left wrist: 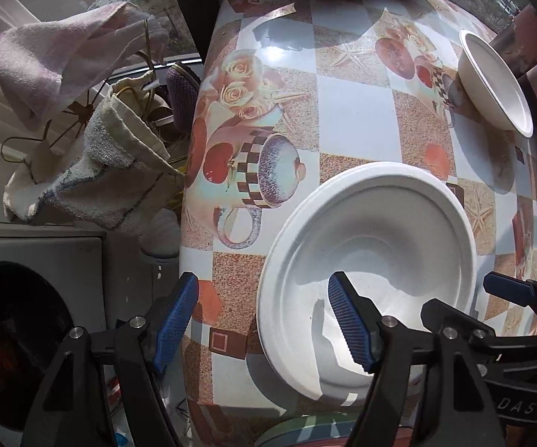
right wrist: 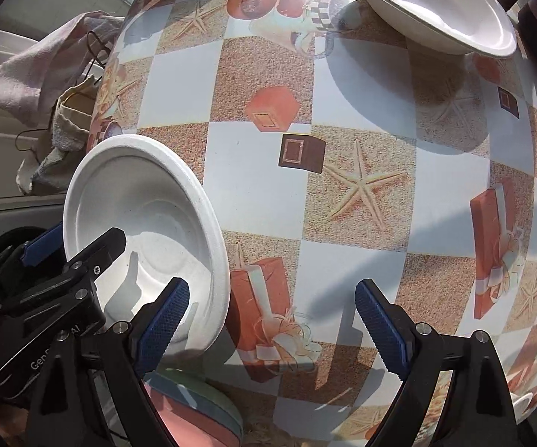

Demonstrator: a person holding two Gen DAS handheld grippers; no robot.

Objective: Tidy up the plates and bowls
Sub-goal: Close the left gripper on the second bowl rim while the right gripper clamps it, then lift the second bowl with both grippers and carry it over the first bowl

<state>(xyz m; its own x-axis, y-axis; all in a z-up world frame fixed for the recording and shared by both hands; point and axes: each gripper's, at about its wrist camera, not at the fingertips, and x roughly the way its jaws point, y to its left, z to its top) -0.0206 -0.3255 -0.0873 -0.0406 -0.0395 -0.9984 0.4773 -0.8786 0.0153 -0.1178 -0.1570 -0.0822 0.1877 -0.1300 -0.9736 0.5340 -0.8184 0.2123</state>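
On the table (left wrist: 354, 111), two bowls (left wrist: 372, 260).

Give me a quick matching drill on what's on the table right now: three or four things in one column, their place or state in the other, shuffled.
Things:
1. near white bowl
2. far white bowl
3. left tongs
4. right tongs

Places or states:
a. open, with one finger inside a bowl and the other outside its rim
b. at the table's left edge
c. open over bare tablecloth beside a bowl
d. far right of the table, next to a brown container

Pairs: 1-b, 2-d, 3-a, 4-c
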